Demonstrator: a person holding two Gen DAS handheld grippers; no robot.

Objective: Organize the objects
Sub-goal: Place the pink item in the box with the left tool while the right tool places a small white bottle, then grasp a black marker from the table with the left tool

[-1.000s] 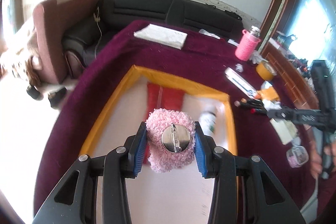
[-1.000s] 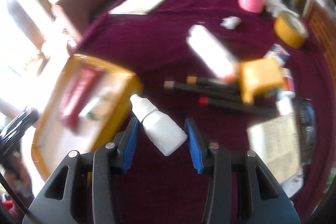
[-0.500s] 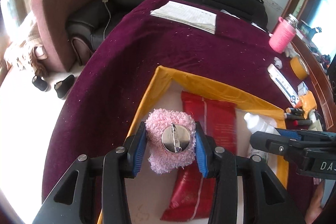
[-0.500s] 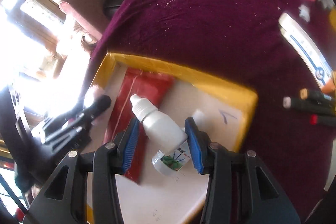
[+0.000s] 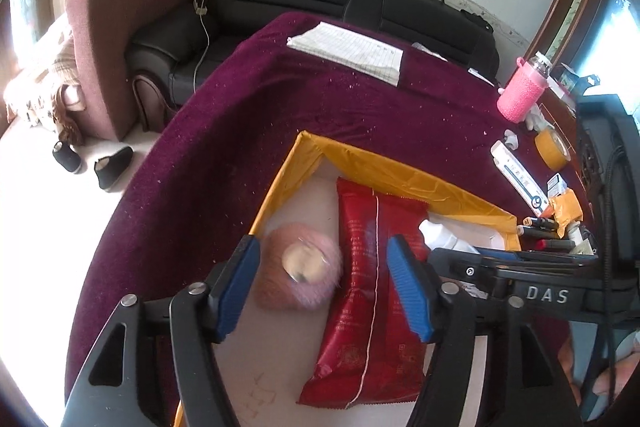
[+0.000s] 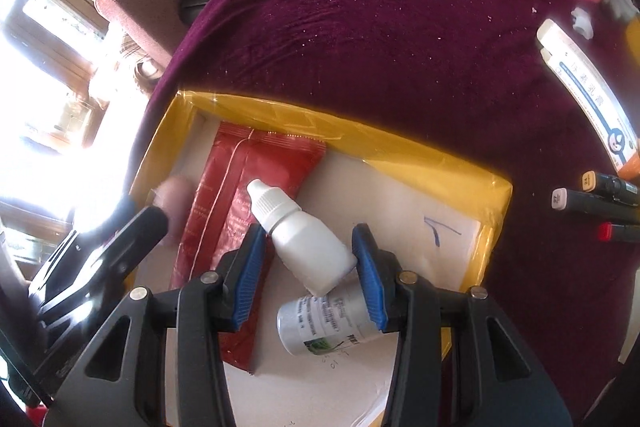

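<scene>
Released a moment ago, the blurred pink pompom (image 5: pixel 298 275) sits free between the opening left claw (image 5: pixel 324 285) pads, inside the yellow-walled box (image 5: pixel 400 171) beside a red packet (image 5: pixel 372 291). Right claw (image 6: pixel 308 263), lettered "DAS", stays clenched on a white dropper bottle (image 6: pixel 304 235) above a labelled bottle (image 6: pixel 324 323); markers (image 6: pixel 600 199) numbered "34" lie on the counter (image 6: pixel 400 39).

DAS: right tool (image 5: pixel 546 294) | 24: marker cap (image 6: pixel 591 182)
</scene>
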